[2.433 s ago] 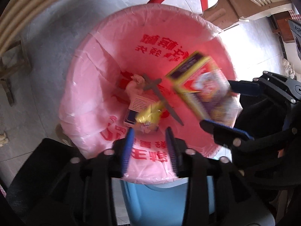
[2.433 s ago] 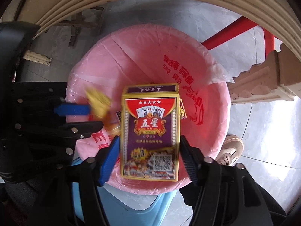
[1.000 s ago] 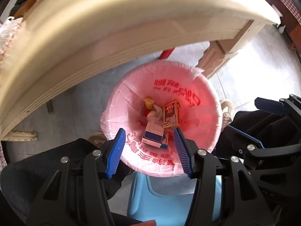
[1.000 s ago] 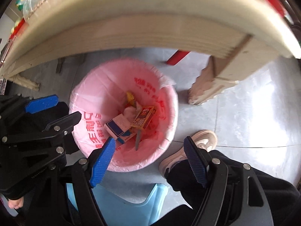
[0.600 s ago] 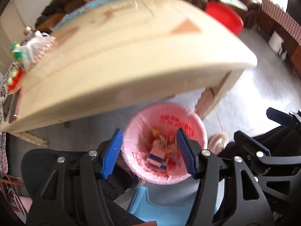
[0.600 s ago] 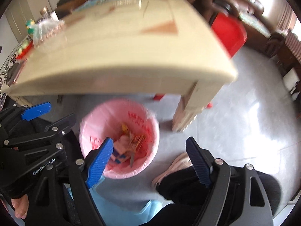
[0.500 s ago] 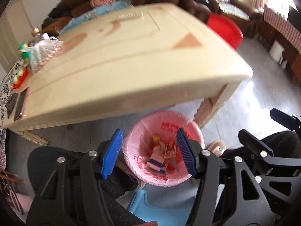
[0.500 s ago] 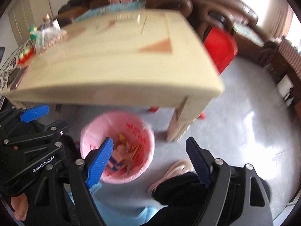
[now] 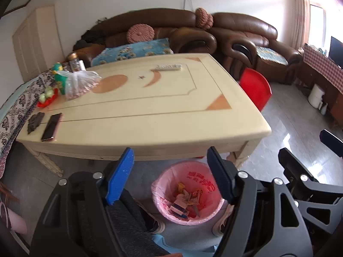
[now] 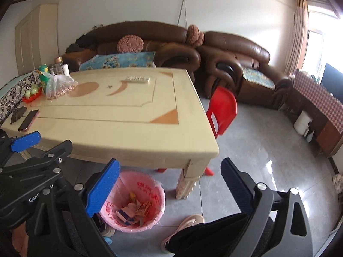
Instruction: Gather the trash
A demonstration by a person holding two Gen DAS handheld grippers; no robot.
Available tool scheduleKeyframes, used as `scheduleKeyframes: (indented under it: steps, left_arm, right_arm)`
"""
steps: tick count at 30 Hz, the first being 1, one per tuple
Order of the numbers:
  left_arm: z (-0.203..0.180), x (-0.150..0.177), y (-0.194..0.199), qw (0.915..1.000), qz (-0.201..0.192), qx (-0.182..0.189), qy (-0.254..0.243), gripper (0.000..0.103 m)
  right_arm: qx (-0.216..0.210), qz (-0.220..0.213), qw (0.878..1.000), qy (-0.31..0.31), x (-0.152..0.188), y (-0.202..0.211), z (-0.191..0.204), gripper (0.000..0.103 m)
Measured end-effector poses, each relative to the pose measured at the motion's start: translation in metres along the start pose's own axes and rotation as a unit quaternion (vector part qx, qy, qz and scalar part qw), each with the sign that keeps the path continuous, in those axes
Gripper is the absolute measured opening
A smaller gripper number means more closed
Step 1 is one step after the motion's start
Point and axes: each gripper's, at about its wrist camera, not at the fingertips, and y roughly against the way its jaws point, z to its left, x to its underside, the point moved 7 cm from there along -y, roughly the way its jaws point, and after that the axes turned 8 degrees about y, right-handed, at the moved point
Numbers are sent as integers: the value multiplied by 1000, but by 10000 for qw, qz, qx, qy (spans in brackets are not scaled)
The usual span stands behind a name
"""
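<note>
Both claws, the left claw (image 9: pixel 170 175) and the right claw (image 10: pixel 169 189), were empty and spreading wider above the pink-lined round bin (image 10: pixel 159 199) holding cartons and wrappers (image 10: pixel 134 211), so the cream wooden surface (image 9: pixel 150 107) seemingly needed little more collecting

Daylight filled the room, coming from the window (image 10: pixel 317 49) at the far right, which was blown out to white in both views. It left a pale glare on the grey floor (image 10: pixel 268 150) and a soft sheen on the table (image 9: pixel 150 98). Shadow lay under the table. Both fisheye views bent straight edges and darkened into black corners. Focus was slightly soft overall, with mild blur.
</note>
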Motion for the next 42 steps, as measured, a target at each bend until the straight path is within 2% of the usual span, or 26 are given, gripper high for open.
scheduleKeyframes:
  steps: [11,42]
  left_arm:
    - [16,-9,21,9994,-267,-94,203,73]
    - [20,-13,25,9993,-260,-100,229,74]
  right_arm:
    - [-47,-195,9998,34,-9,20,12,94]
    - [-8,-309,9995,9,-17,26,12,94]
